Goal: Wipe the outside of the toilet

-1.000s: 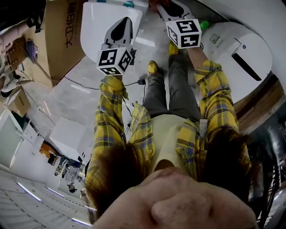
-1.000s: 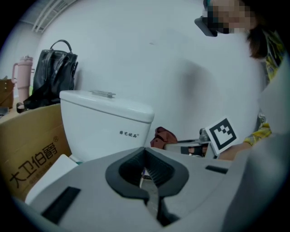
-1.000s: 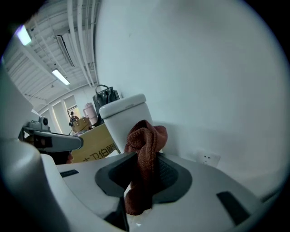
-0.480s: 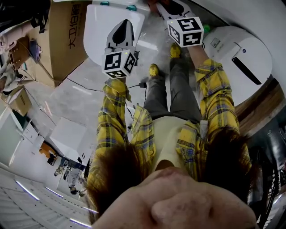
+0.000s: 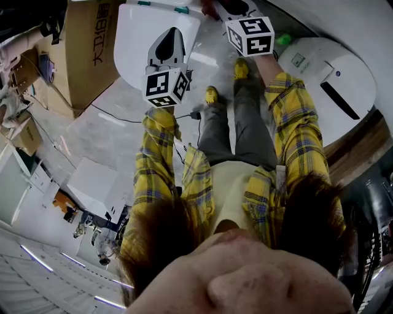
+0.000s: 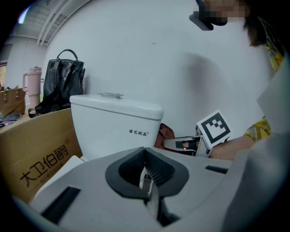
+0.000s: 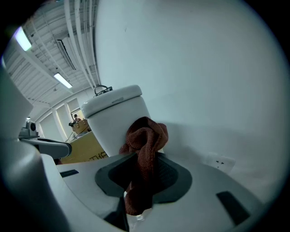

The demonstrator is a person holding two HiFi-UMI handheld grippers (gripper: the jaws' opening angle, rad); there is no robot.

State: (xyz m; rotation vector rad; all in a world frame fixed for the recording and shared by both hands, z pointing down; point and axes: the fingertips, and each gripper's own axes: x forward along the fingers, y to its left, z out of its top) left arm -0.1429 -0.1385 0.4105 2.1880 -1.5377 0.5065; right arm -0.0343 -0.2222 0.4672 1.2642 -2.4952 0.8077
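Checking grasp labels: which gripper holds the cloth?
The right gripper: its jaws are shut on a reddish-brown cloth bunched above them. The left gripper has its jaws together with no cloth between them.

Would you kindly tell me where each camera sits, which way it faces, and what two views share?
Head view: on the person's head, facing steeply down at the toilet lid; shows plaid sleeves, trousers, left gripper, right gripper.
Left gripper view: on the left gripper, facing along its shut jaws toward the toilet tank and cardboard box; the person's right arm shows.
Right gripper view: on the right gripper, facing along jaws shut on a brown cloth.
Shared: both gripper views show the toilet tank and white wall.
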